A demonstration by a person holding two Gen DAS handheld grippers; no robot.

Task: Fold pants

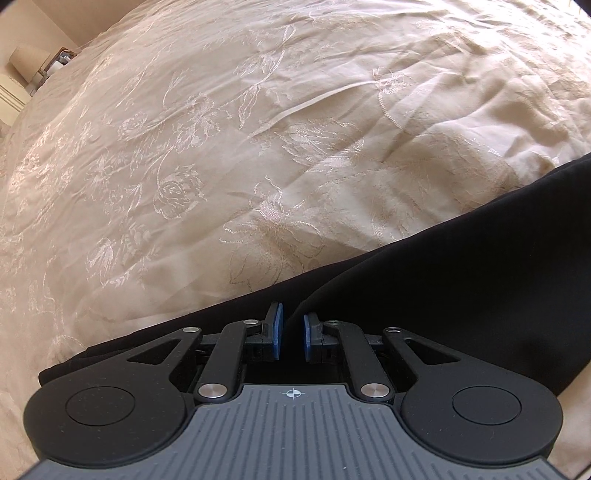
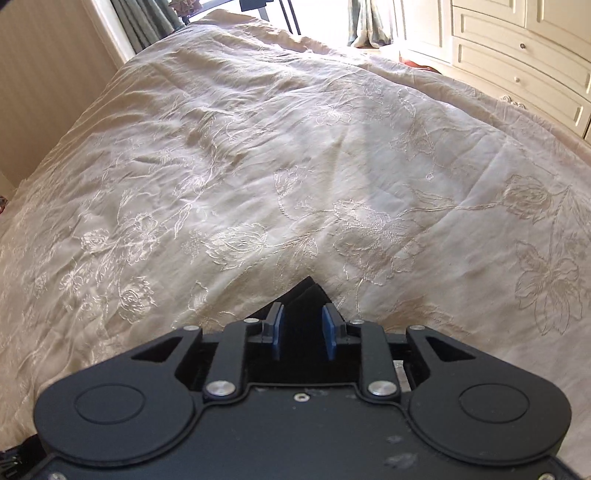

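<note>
The black pants lie across the lower right of the left wrist view on a cream embroidered bedspread. My left gripper points steeply down at their edge and is shut, its blue pads pinching a raised fold of the black cloth. In the right wrist view only a pointed corner of the pants shows, resting on the bedspread. My right gripper straddles that corner with its jaws apart. The blue pads stand clear on either side of the cloth. The rest of the pants is hidden under the gripper body.
The wrinkled bedspread stretches far ahead of both grippers. A lamp stands beside the bed at the far left. White drawers line the wall at the right, and green curtains hang beyond the bed's far end.
</note>
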